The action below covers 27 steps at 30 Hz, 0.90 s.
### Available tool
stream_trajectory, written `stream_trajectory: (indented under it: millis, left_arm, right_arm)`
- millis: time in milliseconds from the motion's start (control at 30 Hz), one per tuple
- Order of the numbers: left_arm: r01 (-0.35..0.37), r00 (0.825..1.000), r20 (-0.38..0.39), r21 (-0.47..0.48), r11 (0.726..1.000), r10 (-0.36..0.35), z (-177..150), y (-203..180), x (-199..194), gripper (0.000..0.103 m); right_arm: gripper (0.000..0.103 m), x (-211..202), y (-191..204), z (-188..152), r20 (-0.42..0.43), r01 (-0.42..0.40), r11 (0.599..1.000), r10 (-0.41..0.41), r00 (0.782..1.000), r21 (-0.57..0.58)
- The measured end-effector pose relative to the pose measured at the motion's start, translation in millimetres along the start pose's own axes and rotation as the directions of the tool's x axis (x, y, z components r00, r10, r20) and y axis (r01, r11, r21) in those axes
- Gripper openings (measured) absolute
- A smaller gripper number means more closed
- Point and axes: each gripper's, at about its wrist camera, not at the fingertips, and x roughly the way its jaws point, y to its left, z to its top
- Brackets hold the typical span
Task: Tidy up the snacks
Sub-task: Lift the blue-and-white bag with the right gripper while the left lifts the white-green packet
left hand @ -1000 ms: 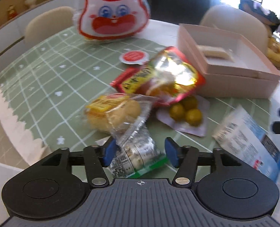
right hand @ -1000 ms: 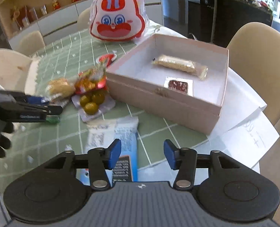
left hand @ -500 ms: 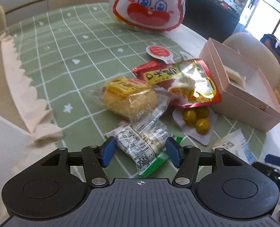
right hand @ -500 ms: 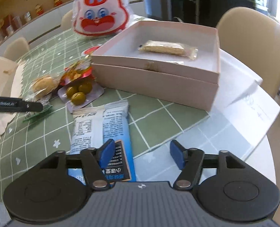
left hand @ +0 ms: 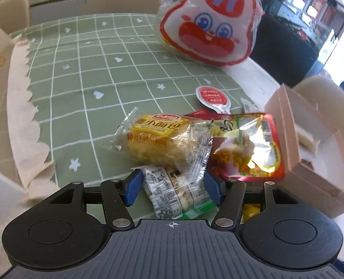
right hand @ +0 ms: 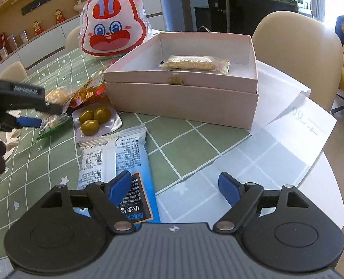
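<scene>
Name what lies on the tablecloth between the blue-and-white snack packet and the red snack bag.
In the right wrist view, the tray of three green olives lies between the blue-and-white packet and the red bag.

"小面包" on bread pack (left hand: 159, 139)

Cream chairs (right hand: 295, 53) ring the table's green checked cloth (left hand: 83, 74); wall shelves (right hand: 20, 4) hold figurines; daylight floods right.
</scene>
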Motion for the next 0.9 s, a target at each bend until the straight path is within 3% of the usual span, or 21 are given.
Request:
stream_trajectory:
  millis: [100, 333, 433, 567, 700, 800, 900]
  left_arm:
    - [-0.037, 0.999, 0.003, 0.103, 0.994, 0.037, -4.4, -5.8, 0.8, 0.065]
    - [-0.059, 0.998, -0.017, 0.228, 0.972, 0.065, -22.1, 9.0, -20.0, 0.066]
    - [-0.051, 0.998, -0.015, 0.193, 0.980, 0.055, -23.9, 21.5, -29.3, 0.063]
    - [0.032, 0.999, -0.023, 0.092, 0.995, -0.030, -20.6, 32.9, -34.5, 0.062]
    - [0.050, 0.998, -0.031, 0.022, 0.999, -0.049, -15.3, 31.3, -27.2, 0.062]
    - [0.003, 0.998, -0.059, 0.142, 0.990, 0.005, -16.3, 14.3, -16.0, 0.062]
    - [-0.007, 0.998, -0.053, 0.280, 0.960, 0.023, -25.2, -1.7, -12.0, 0.066]
  right_arm:
    - [0.083, 0.1, -0.6, 0.5, -0.004, -0.007, 1.000, 0.007, 1.000, -0.006]
    - [0.084, -1.0, -0.9, -0.5, -0.002, -0.019, 1.000, 0.019, 1.000, -0.021]
    - [0.084, -1.1, -0.6, -1.6, 0.001, -0.016, 1.000, 0.016, 1.000, -0.022]
    - [0.085, -1.7, -0.6, -2.5, 0.006, -0.014, 1.000, 0.015, 1.000, -0.021]
    - [0.085, -1.3, -0.7, -2.8, 0.009, -0.011, 1.000, 0.011, 1.000, -0.021]
    - [0.085, -1.5, -1.1, -2.9, 0.012, -0.011, 1.000, 0.011, 1.000, -0.020]
    - [0.086, -1.6, -1.5, -3.9, 0.018, -0.010, 1.000, 0.010, 1.000, -0.020]
